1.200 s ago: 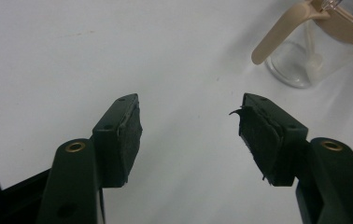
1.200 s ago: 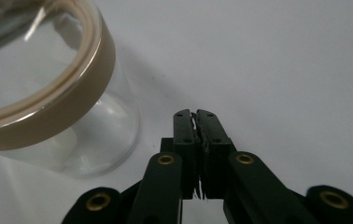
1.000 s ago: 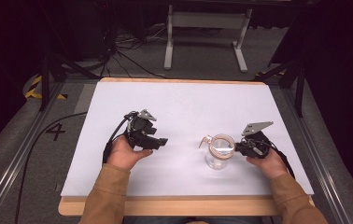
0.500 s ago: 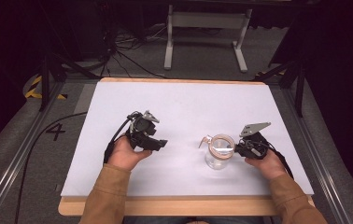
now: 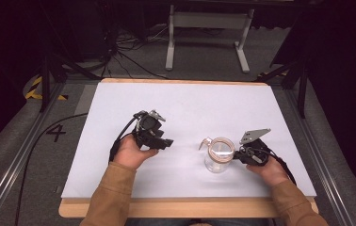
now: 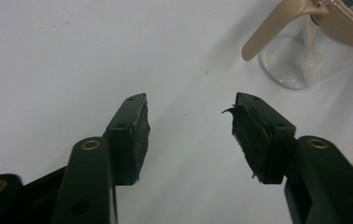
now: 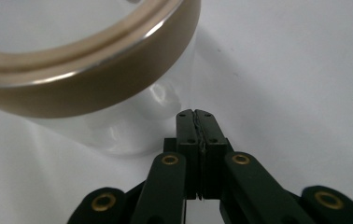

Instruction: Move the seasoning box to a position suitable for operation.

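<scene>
A white sheet (image 5: 185, 113) covers the wooden worktop (image 5: 185, 209), and standing on it, toward the near right, a clear glass jar (image 5: 219, 154) with a gold rim.

Clear glass jar (image 5: 219, 155) standing upright on the white tabletop (image 5: 190, 108), toward the person's right.

The jar has a see-through body and a gold-coloured metal band around its mouth; the top looks open in the high view. A beige, tapered handle-like piece (image 6: 277, 25) juts out sideways from the rim and points toward the middle of the tabletop. A pale stem inside the glass shows in the left gripper view. The jar rests flat, near the front edge.
</scene>
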### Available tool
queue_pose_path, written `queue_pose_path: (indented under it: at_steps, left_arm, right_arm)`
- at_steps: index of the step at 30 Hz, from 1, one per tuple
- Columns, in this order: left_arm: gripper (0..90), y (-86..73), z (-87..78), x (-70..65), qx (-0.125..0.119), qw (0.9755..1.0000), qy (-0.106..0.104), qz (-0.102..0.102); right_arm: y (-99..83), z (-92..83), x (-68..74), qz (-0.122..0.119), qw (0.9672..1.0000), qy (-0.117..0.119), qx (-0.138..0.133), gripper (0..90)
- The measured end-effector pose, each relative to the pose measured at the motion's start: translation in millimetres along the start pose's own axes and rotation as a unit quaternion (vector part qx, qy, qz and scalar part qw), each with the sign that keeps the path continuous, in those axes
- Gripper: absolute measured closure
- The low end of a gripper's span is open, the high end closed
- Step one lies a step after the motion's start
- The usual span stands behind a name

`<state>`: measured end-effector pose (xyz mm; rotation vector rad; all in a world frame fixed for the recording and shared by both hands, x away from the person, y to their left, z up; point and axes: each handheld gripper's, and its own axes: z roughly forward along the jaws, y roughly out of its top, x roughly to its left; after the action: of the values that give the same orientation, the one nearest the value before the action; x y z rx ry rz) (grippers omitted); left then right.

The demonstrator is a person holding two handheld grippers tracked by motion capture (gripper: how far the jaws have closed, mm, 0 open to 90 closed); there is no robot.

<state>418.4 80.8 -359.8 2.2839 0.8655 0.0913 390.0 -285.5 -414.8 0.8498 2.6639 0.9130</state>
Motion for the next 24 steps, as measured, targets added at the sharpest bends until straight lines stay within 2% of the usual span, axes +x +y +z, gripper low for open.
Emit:
queue_pose_path:
  at_steps: [3, 4, 5, 6, 8, 13, 15, 16, 19, 22, 24]
  left_arm:
    - [58.4, 2.5, 0.9, -1.3, -0.003, 0.9998, -0.019, 0.008]
    - [64.9, 2.5, 0.9, -1.3, -0.003, 0.9998, -0.019, 0.008]
    - [64.9, 3.3, 0.8, -1.3, 0.000, 0.9997, -0.020, 0.014]
    - [69.9, 3.9, 1.8, -2.6, 0.002, 0.9996, -0.023, 0.014]
    - [73.0, 4.2, 2.4, -2.2, 0.007, 0.9996, -0.018, 0.022]
    - [77.1, 3.9, 3.7, -3.0, 0.009, 0.9996, -0.016, 0.021]
    - [80.7, 3.0, 6.0, -3.6, 0.009, 0.9995, -0.020, 0.023]
    - [82.9, 2.9, 6.9, -3.5, 0.008, 0.9994, -0.022, 0.026]
    - [86.6, 2.4, 12.6, -4.4, 0.011, 0.9989, -0.025, 0.039]
    - [89.2, 2.4, 18.0, -5.9, 0.011, 0.9986, -0.026, 0.045]
    - [89.5, 2.4, 28.7, -7.9, 0.009, 0.9980, -0.035, 0.051]
  right_arm:
    - [-0.8, 3.5, 4.8, -0.008, 0.9999, 0.004, 0.007, 89.5]
    - [-0.8, 3.5, 4.8, -0.008, 0.9999, 0.004, 0.007, 89.5]
    - [-0.8, 5.3, 8.1, -0.013, 0.9999, 0.003, 0.011, 89.5]
    - [-0.1, 6.9, 11.9, -0.018, 0.9997, 0.006, 0.014, 89.5]
    - [1.0, 8.7, 16.0, -0.026, 0.9995, 0.008, 0.016, 89.5]
    - [3.8, 12.5, 24.7, -0.040, 0.9990, 0.011, 0.017, 89.5]
    - [5.9, 15.3, 30.1, -0.054, 0.9982, 0.015, 0.020, 89.5]
    - [6.2, 16.0, 30.6, -0.055, 0.9982, 0.013, 0.021, 89.4]
    - [5.0, 14.1, 27.4, -0.050, 0.9984, 0.024, 0.011, 89.4]
    - [4.0, 11.3, 25.0, -0.047, 0.9988, 0.016, 0.004, 89.4]
    - [1.5, 5.2, 19.3, -0.036, 0.9992, 0.011, -0.011, 89.4]
